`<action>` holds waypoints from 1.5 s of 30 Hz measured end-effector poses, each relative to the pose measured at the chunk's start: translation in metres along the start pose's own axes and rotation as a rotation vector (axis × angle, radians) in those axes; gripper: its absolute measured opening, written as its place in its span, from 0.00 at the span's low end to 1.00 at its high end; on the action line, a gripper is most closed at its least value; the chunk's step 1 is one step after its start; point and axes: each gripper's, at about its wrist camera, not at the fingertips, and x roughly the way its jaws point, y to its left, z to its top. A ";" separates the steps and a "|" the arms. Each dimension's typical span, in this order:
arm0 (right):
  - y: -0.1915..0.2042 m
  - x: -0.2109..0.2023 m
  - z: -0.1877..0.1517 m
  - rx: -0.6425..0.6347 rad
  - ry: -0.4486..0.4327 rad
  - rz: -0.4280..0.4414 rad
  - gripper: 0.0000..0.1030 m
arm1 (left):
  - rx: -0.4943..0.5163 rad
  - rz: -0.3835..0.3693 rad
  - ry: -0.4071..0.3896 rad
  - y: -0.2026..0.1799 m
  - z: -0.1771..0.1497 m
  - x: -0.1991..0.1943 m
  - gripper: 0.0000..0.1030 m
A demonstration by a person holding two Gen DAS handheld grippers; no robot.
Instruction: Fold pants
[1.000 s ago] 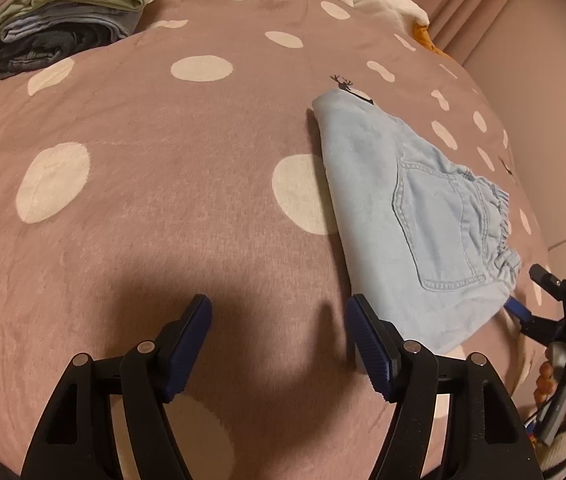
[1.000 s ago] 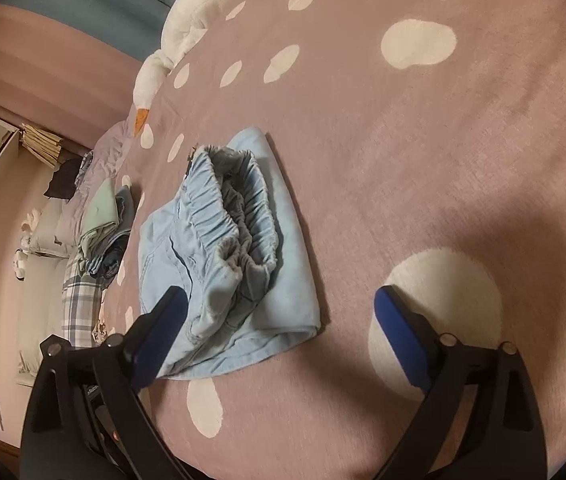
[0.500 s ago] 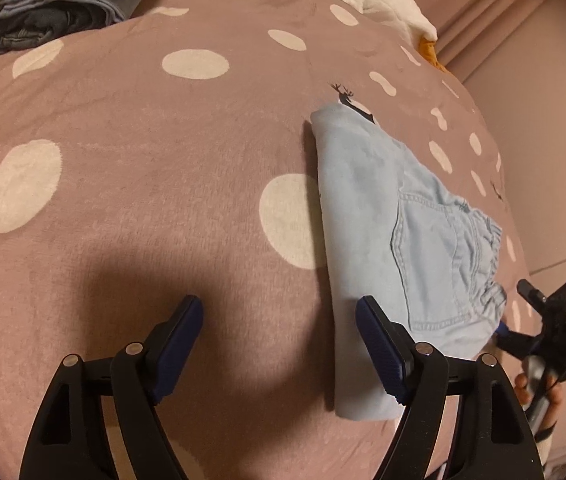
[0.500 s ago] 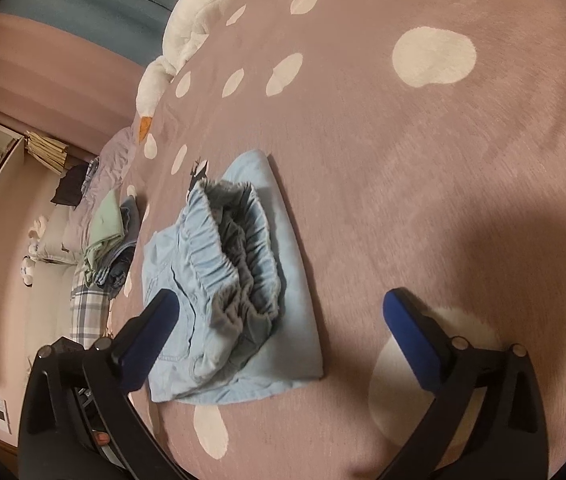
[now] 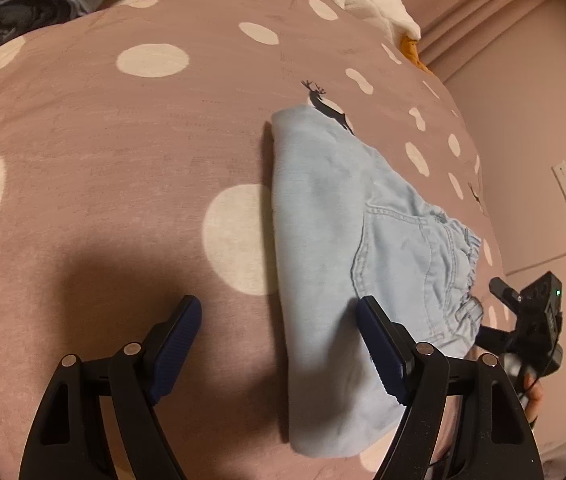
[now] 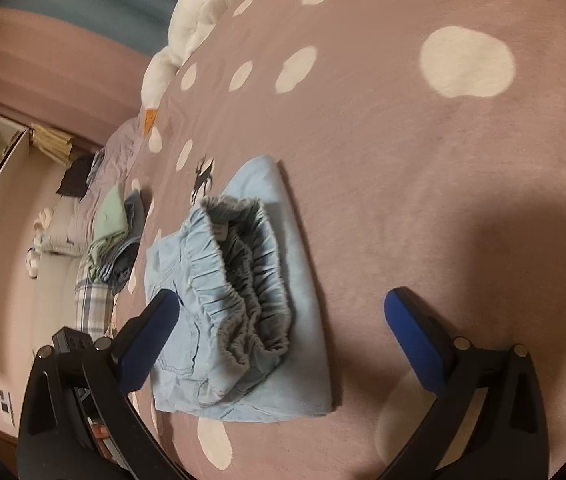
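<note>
My left gripper and right gripper have both just been opening wider and hold nothing, so the folded pants lie free on the spotted blanket, probably finished.

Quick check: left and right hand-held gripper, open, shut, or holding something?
Left hand-held gripper: open, holding nothing.
Right hand-held gripper: open, holding nothing; folded pants lie free.

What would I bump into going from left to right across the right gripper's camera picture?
Stack of folded clothes → black deer print → light blue pants → big white spot on the blanket.
</note>
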 end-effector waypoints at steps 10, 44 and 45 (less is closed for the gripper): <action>0.018 0.024 0.001 -0.055 0.066 0.031 1.00 | 0.033 -0.011 0.020 -0.012 0.006 0.013 0.77; 0.059 0.078 0.001 -0.225 0.156 0.052 1.00 | 0.123 -0.041 0.050 -0.041 0.016 0.041 0.77; 0.058 0.077 0.001 -0.225 0.153 0.052 1.00 | 0.124 -0.042 0.050 -0.040 0.016 0.041 0.77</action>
